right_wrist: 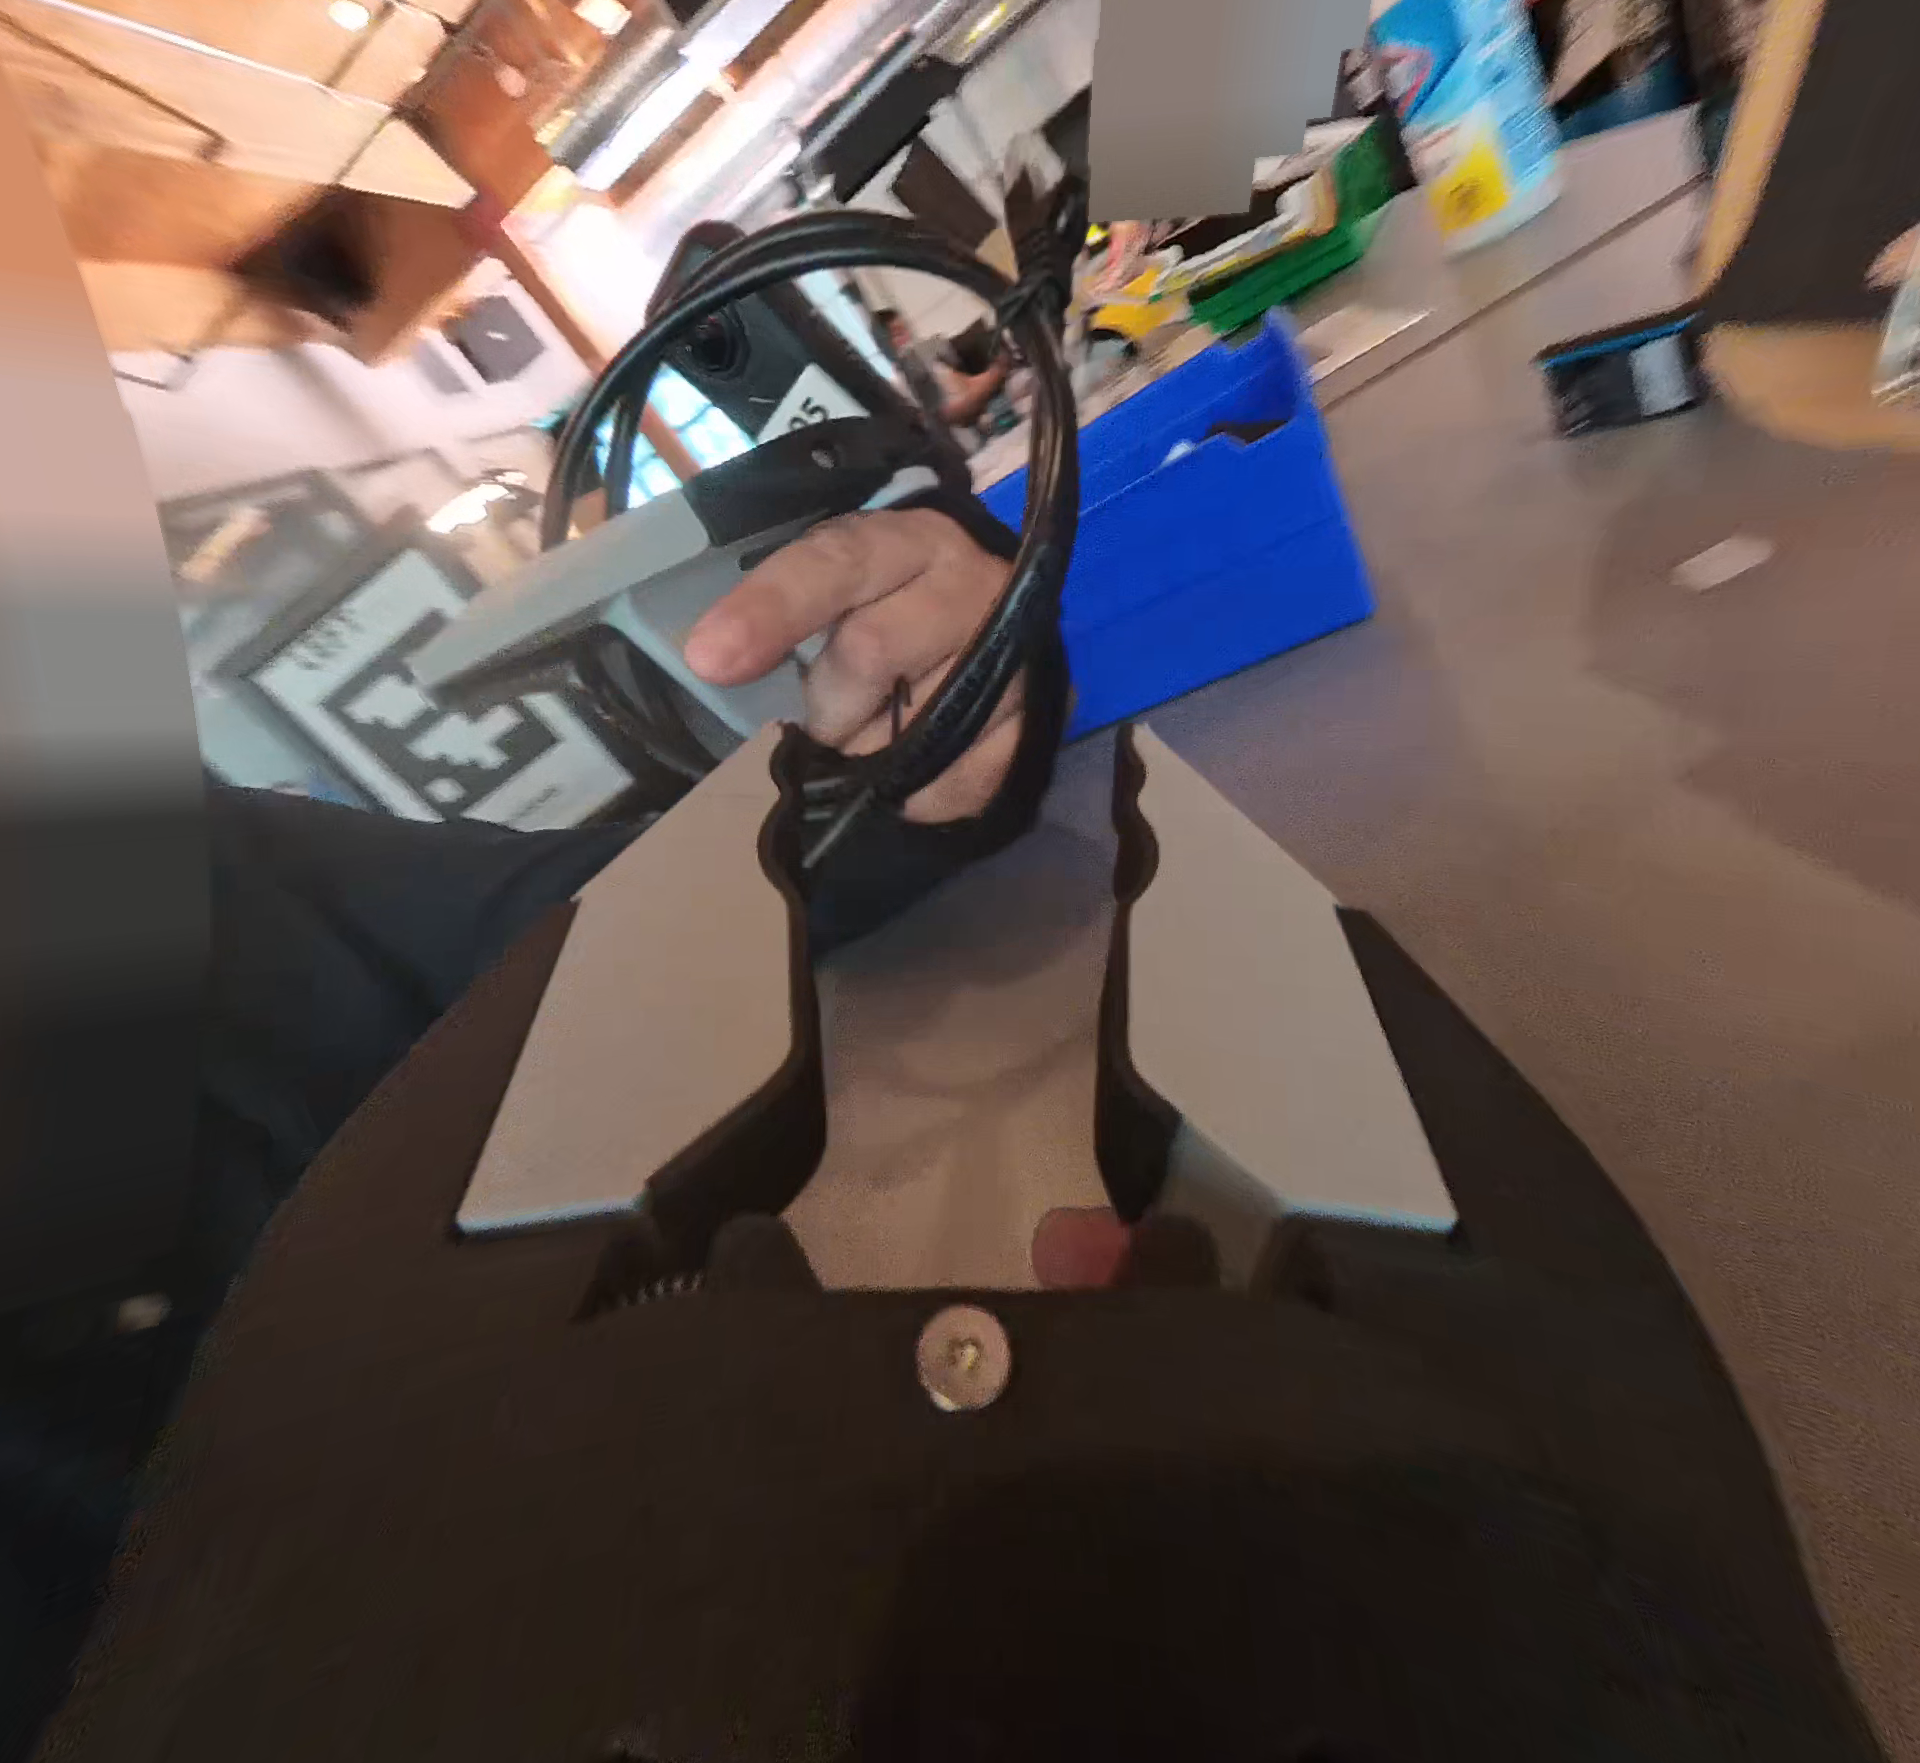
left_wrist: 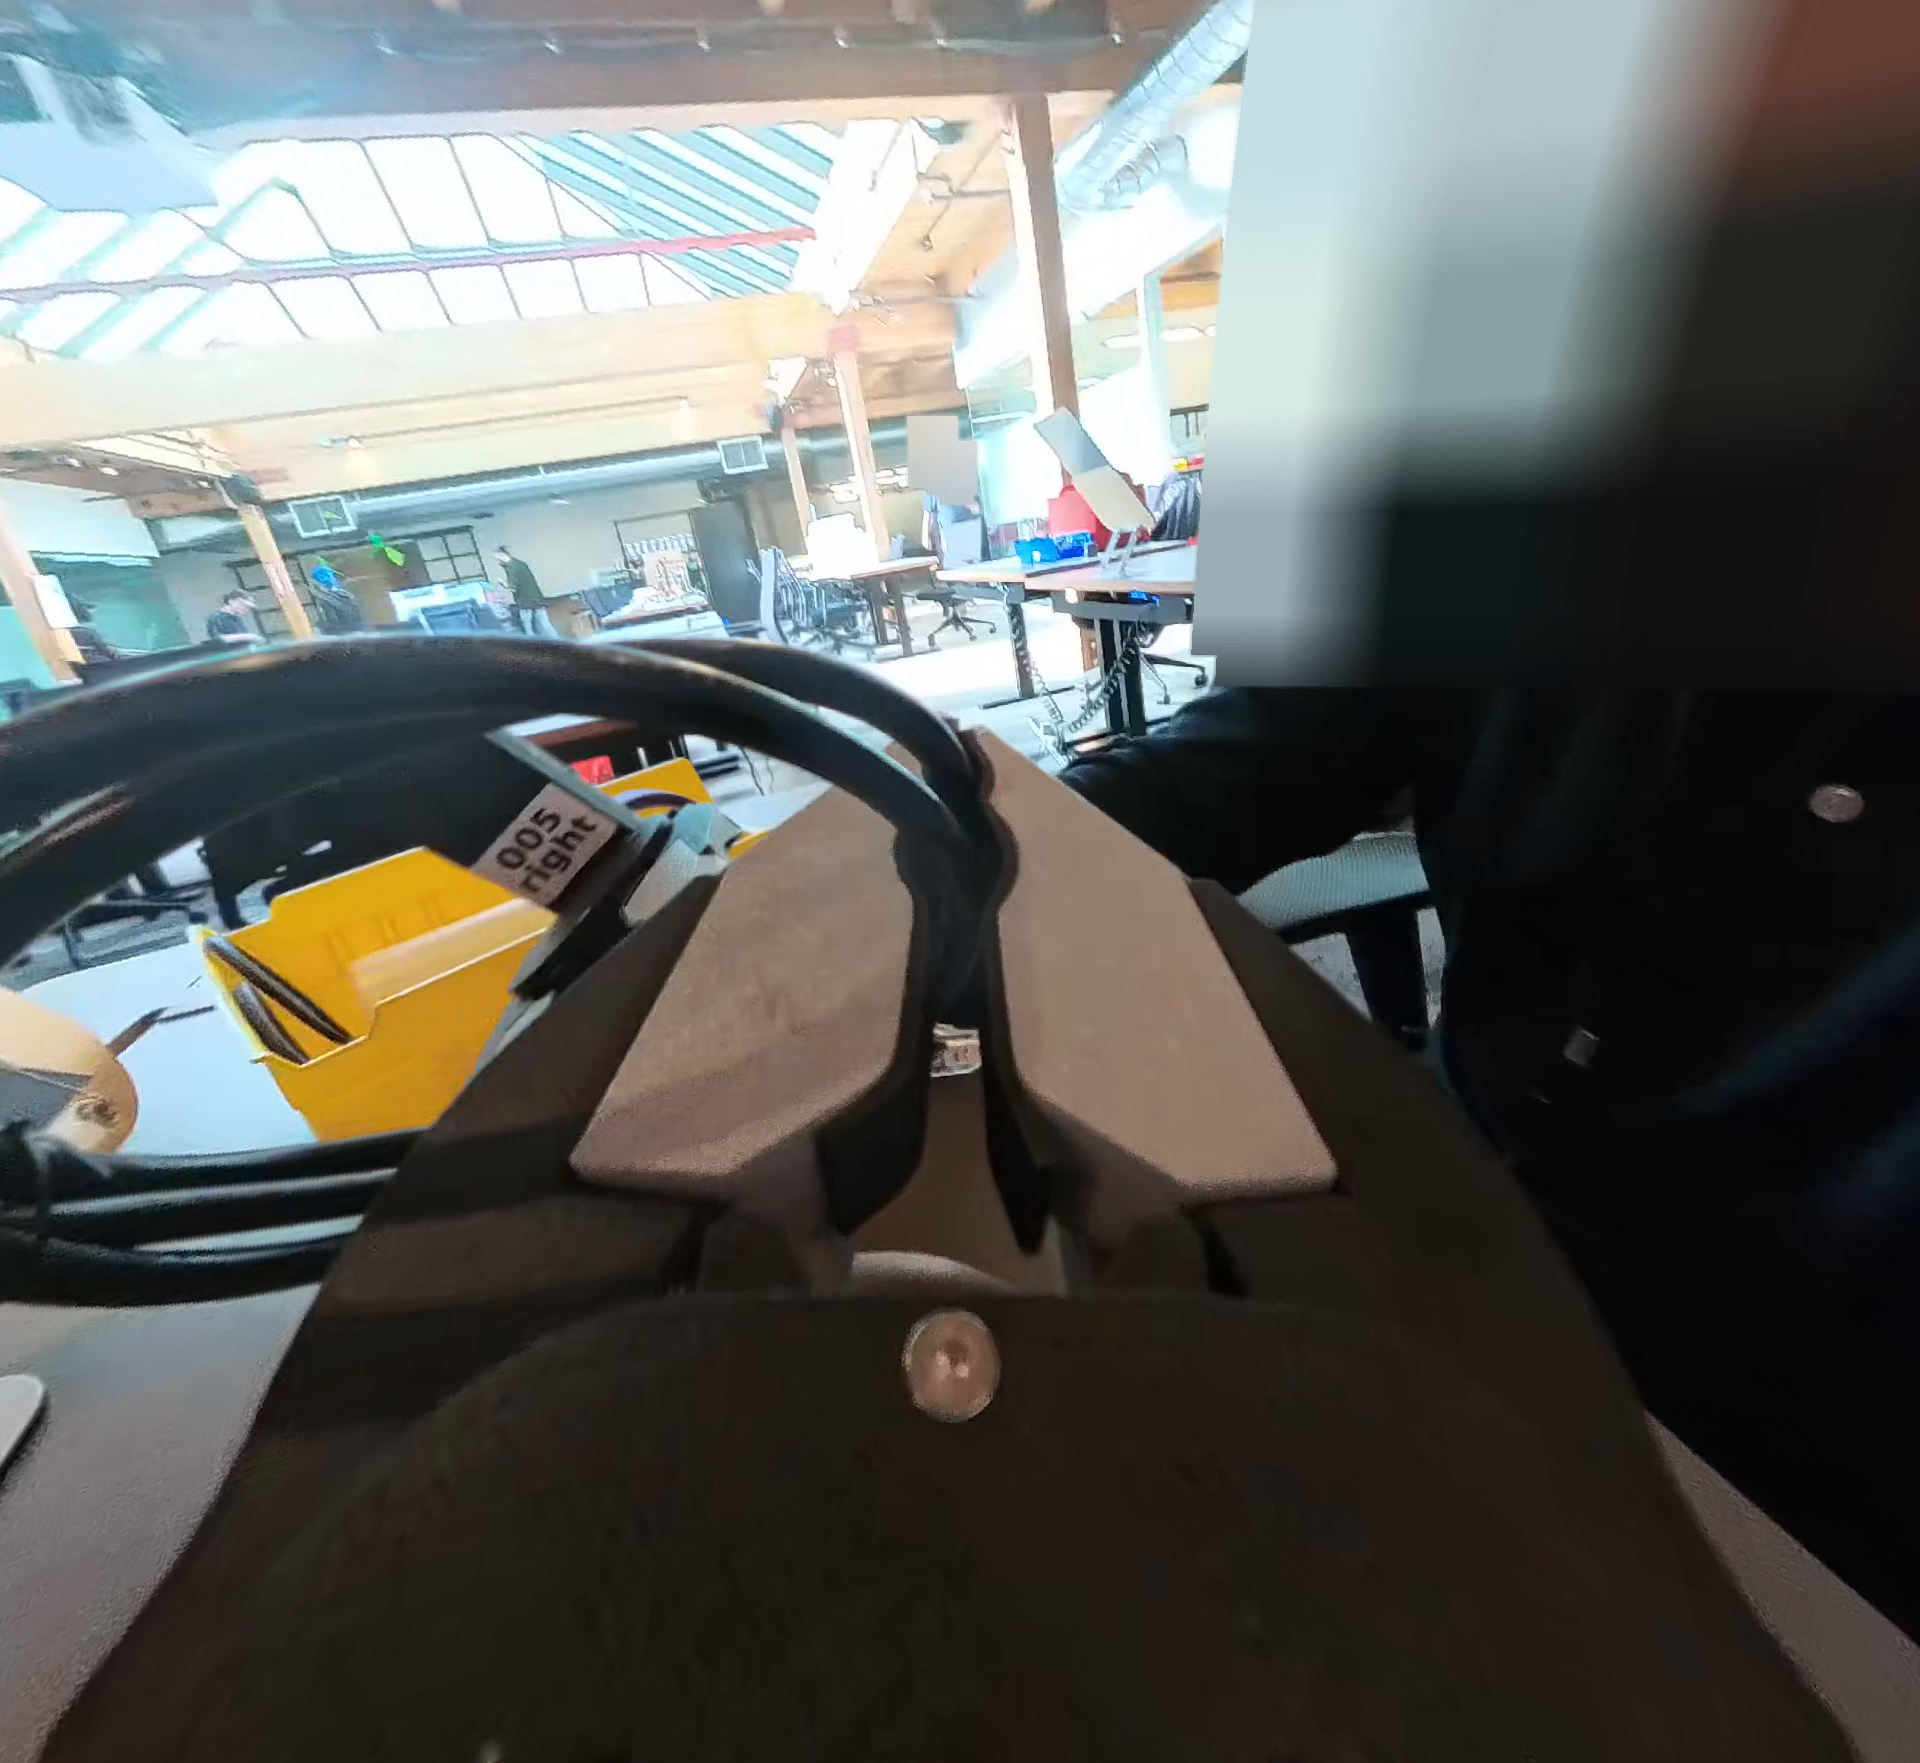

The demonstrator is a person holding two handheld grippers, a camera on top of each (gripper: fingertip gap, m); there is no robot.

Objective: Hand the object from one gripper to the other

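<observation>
A coiled black cable (left_wrist: 416, 685) is the object. My left gripper (left_wrist: 961, 778) is shut on it near the fingertips, and the loop hangs out to the left. Through the loop I see part of my right gripper (left_wrist: 675, 866). In the right wrist view the cable (right_wrist: 1039, 425) hangs as an upright ring, held by the left gripper (right_wrist: 468, 653), with a hand (right_wrist: 831, 612) on that gripper's handle. My right gripper (right_wrist: 954, 757) is open. The bottom of the coil sits at its left fingertip, just inside the gap between the jaws.
A yellow bin (left_wrist: 395, 975) with cables stands on the table behind the loop. A blue bin (right_wrist: 1195, 550) stands on the grey table (right_wrist: 1558, 778) beyond the coil. A black spool (right_wrist: 1621, 383) and a wipes canister (right_wrist: 1475, 103) stand farther back. A person in a dark jacket (left_wrist: 1662, 986) is close by.
</observation>
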